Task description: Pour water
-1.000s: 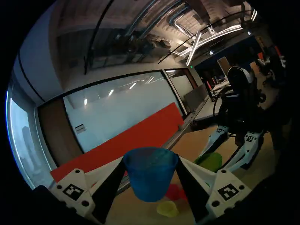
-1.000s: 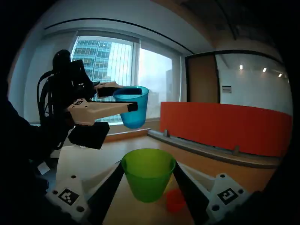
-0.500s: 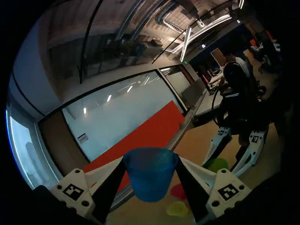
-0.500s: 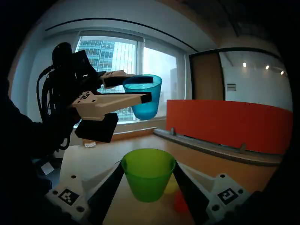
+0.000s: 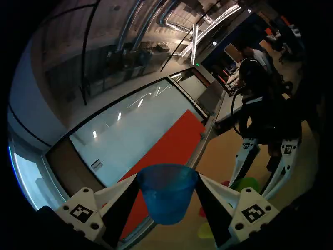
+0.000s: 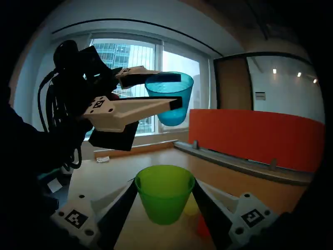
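Observation:
My left gripper (image 5: pixel 167 179) is shut on a translucent blue cup (image 5: pixel 167 193), held high off the table. In the right gripper view the left gripper (image 6: pixel 179 89) holds the blue cup (image 6: pixel 169 98) above and just beyond the green cup (image 6: pixel 164 193), leaning slightly. My right gripper (image 6: pixel 164 183) is shut on that green cup, upright and low over the wooden table (image 6: pixel 104 175). In the left gripper view the right gripper (image 5: pixel 251 187) and the green cup (image 5: pixel 243 182) sit at lower right. I cannot tell what is in either cup.
A small red cup (image 6: pixel 202 227) and a yellow cup (image 6: pixel 191 206) stand on the table just past the green cup. An orange panel (image 6: pixel 258 135) runs along the table's far edge. Windows (image 6: pixel 129 62) lie behind the left gripper. A person (image 5: pixel 254 71) sits far off.
The left gripper has carried the blue cup up and across to above the green cup, and its view has rolled further. The right gripper and green cup have stayed put.

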`<state>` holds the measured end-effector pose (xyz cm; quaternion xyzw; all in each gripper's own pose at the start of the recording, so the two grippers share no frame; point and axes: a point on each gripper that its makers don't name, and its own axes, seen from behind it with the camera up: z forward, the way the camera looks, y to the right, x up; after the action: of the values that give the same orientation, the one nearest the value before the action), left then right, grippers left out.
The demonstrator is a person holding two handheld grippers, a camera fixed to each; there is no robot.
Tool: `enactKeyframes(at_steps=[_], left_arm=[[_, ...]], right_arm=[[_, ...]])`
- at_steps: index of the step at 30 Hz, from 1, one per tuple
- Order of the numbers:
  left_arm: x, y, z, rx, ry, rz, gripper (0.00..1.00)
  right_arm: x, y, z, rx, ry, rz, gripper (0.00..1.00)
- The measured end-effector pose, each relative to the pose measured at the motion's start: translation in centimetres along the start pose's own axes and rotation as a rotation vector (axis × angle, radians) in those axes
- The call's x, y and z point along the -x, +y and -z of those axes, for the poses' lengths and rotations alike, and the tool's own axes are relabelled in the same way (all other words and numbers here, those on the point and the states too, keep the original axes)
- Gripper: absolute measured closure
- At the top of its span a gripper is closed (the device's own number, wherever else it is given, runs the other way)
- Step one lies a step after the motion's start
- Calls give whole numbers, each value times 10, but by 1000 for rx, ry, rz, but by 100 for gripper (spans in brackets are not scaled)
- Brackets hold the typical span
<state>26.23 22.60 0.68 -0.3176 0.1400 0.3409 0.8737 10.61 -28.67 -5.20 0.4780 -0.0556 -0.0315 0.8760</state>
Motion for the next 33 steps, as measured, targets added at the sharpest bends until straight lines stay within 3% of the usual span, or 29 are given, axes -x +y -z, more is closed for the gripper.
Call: enactKeyframes(at_steps=[23,33], left_arm=[[-4,0,-9,-8,-13,-136,12],[-5,-3,-12,-14,-14,-169,12]], right_arm=[[-5,1,-3,-2,-1,8,7],[-5,1,-5,-1,-4,15,7]])
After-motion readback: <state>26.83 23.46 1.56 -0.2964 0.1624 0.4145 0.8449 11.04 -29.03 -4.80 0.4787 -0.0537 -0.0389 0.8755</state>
